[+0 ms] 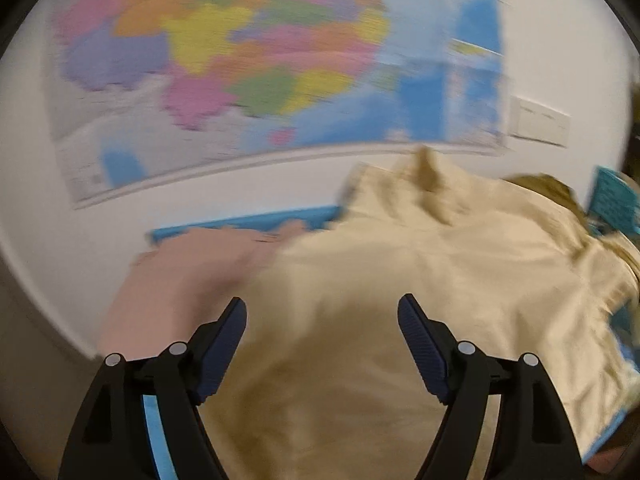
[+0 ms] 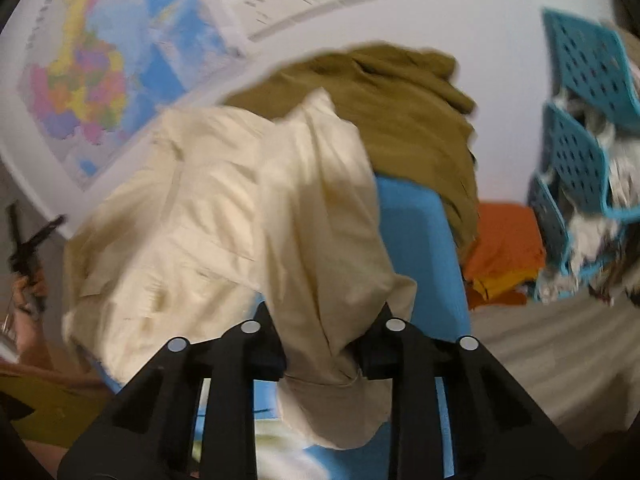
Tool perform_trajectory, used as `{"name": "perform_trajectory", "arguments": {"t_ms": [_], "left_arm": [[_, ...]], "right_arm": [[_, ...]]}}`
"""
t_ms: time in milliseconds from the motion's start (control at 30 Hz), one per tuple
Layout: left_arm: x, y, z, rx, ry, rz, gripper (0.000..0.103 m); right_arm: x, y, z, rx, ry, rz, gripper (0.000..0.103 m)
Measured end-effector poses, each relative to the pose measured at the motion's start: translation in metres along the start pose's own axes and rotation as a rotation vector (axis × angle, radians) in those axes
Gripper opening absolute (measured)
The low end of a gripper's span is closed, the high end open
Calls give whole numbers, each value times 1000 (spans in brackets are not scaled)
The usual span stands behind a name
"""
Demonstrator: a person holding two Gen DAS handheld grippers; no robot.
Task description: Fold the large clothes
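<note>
The folding looks barely begun: the cream garment [image 2: 224, 216] lies rumpled and uneven over a blue surface [image 2: 420, 240], no crisp fold showing. The right gripper [image 2: 324, 360] has its fingers clamped on a bunched fabric edge at 6 o'clock. The left gripper [image 1: 322, 344] hovers above the cloth, fingers wide apart and empty. The cream fabric appears thin, soft and creased. An olive garment [image 2: 400, 112] lies at 12 o'clock, orange cloth [image 2: 504, 240] and a perforated teal basket [image 2: 588, 80] toward 3.
</note>
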State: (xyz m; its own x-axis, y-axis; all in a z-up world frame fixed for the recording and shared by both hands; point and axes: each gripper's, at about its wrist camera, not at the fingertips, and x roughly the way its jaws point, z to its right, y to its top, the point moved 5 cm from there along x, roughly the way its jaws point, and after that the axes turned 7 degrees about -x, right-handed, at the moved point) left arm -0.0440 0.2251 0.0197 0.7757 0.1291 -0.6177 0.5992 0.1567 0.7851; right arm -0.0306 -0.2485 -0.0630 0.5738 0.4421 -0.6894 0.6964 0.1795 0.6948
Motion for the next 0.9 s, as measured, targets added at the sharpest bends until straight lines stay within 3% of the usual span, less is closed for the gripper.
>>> {"name": "perform_trajectory", "arguments": {"t_ms": [200, 333, 467, 667, 700, 767, 800, 833, 900], "left_arm": [[16, -4, 53, 98, -151, -42, 75], [15, -6, 81, 129, -238, -47, 77], [10, -8, 92, 140, -298, -40, 78], [10, -14, 81, 128, -335, -46, 79], [12, -16, 77, 121, -341, -55, 79], [19, -19, 69, 100, -350, -76, 79], [23, -20, 65, 91, -355, -86, 79], [27, -22, 62, 83, -360, -97, 79], [33, -27, 56, 69, -367, -117, 79]], "right_arm": [[-64, 63, -60, -187, 59, 11, 23], [-71, 93, -130, -341, 130, -16, 25], [-33, 108, -205, -476, 196, -97, 33], [60, 125, -277, -521, 259, -243, 41], [80, 125, -285, -518, 269, -274, 43], [117, 126, -298, -501, 279, -333, 59], [131, 127, -299, -479, 272, -352, 84], [143, 128, -302, -453, 264, -370, 95], [160, 131, -303, -400, 283, -383, 92]]}}
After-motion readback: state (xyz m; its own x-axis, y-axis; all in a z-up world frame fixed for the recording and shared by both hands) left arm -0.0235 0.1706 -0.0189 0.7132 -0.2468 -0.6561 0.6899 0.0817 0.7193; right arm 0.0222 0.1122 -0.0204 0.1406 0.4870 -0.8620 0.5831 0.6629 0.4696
